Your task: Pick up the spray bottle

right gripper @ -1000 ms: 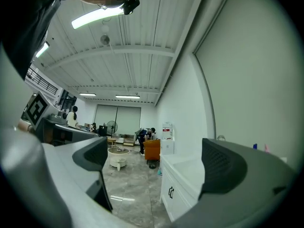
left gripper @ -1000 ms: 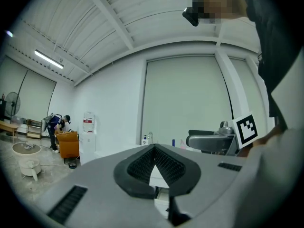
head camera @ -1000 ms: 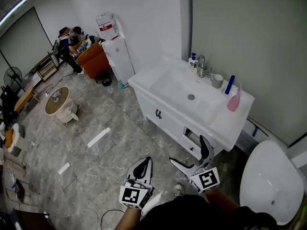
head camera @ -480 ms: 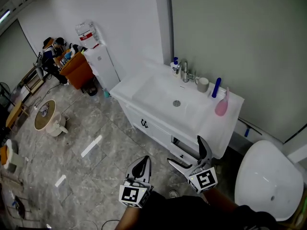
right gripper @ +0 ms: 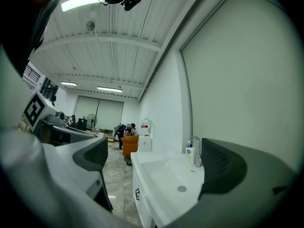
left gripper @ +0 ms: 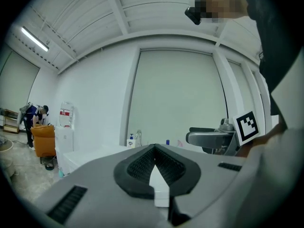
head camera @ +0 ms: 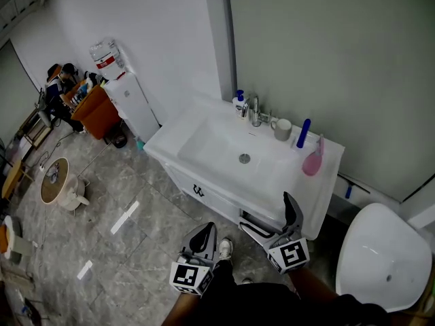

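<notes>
Grey padded jaws of the left gripper [head camera: 202, 236] are pressing together on nothing, low by the person's body. Just beside it, the right gripper [head camera: 267, 214] is holding its jaws wide apart and empty, hanging in front of the white vanity [head camera: 164, 144]. Farther off, the pink spray bottle [head camera: 312, 161] is standing upright at the countertop's right end, well apart from both grippers. Behind it, a blue bottle [head camera: 303, 133], a cup [head camera: 281, 129] and the faucet [head camera: 255, 111] are lining the back edge by the wall.
</notes>
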`<state>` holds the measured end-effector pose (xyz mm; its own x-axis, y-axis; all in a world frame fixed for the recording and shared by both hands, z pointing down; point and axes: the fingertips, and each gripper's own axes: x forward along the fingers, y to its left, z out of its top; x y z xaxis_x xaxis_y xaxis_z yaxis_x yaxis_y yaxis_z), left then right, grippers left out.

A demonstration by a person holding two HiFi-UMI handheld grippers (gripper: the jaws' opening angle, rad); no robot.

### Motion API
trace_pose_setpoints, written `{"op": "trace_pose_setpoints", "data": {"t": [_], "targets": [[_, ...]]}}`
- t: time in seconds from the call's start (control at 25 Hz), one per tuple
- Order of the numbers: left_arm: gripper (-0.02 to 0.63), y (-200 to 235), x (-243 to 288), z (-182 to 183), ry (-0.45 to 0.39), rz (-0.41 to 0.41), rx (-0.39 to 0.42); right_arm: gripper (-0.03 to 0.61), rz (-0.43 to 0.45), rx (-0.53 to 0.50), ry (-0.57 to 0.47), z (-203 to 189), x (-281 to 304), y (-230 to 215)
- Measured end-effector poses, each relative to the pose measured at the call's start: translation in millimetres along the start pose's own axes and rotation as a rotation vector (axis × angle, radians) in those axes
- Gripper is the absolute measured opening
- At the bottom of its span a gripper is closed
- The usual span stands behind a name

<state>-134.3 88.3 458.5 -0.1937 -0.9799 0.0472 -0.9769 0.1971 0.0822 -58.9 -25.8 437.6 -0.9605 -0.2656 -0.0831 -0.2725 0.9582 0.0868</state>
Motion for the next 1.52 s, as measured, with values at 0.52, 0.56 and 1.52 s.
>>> {"op": "trace_pose_setpoints", "data": {"t": [0.52, 0.56, 1.52], "targets": [[-0.005, 63, 107, 5, 0.058, -0.154, -0.014, 0.588, -0.145, -0.002, 0.046, -15, 83, -57], [-0.005, 65, 116, 7, 0.054, -0.167, -0.010, 0.588, -0.157, -0.001, 0.051, -18, 88, -62], [-0.005, 81, 267, -1, 0.089, -0.525, -0.010, 0.588, -0.517, -0.010, 0.112, -41, 134, -159]]}}
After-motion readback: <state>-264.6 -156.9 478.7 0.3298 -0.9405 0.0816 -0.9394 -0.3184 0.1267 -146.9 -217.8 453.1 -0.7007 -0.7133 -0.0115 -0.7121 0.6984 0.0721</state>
